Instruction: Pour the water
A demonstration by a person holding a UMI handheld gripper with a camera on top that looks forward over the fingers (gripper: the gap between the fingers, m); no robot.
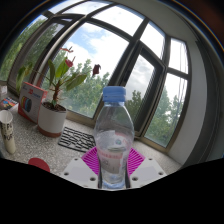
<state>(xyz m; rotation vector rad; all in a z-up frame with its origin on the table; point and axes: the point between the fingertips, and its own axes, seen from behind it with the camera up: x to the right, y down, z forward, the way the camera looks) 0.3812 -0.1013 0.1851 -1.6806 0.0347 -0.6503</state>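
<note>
Gripper view: a clear plastic water bottle (114, 140) with a blue cap (115, 94) is seen upright at the lower centre of the frame, set between the two pink pads (93, 160) of the gripper (113, 165). The pads appear pressed against both sides of the bottle, so it is judged to be clamped and carried by its lower body, which keeps the neck free for tipping. The cap is still on, so pouring cannot yet begin. At the left of the frame a potted plant (55, 100) with red flowers is placed on the bench (75, 155) below the bay window (130, 50), presumably for light. A pale cup (7, 130) is seen at the far left edge; whether it is the pouring target cannot be told.
</note>
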